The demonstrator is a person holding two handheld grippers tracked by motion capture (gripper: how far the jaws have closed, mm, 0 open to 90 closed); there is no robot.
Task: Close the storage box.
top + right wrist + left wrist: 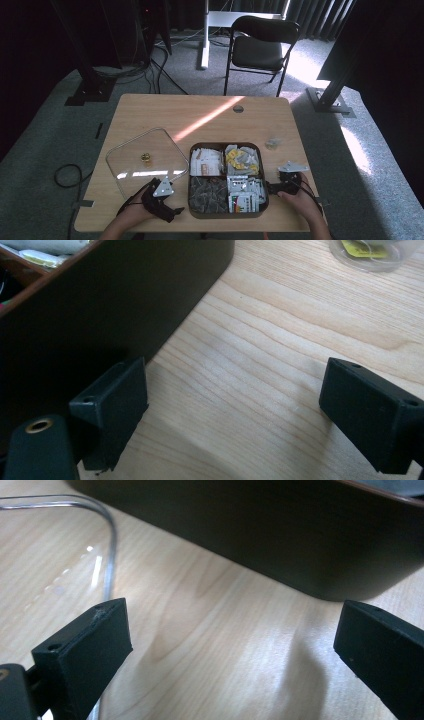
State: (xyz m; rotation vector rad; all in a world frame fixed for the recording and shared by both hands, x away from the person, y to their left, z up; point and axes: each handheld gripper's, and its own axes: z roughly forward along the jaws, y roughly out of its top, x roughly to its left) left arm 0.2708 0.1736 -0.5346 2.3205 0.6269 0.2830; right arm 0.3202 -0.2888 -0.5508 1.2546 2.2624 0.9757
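Both grippers, left (232, 640) and right (232, 407), rest low on the wooden table (210, 107) with jaws spread and empty, flanking my four-compartment brown tray (226, 214) of sachets, apparently staged; its clear lid (145, 162) lies left.

Counted on one wooden table (150, 115) are one dark box (226, 214) divided into four compartments, one clear square lid (130, 160) topped by one small brass knob (145, 158), one small clear packet (272, 144) and two grippers, with one folding chair (260, 47) behind.
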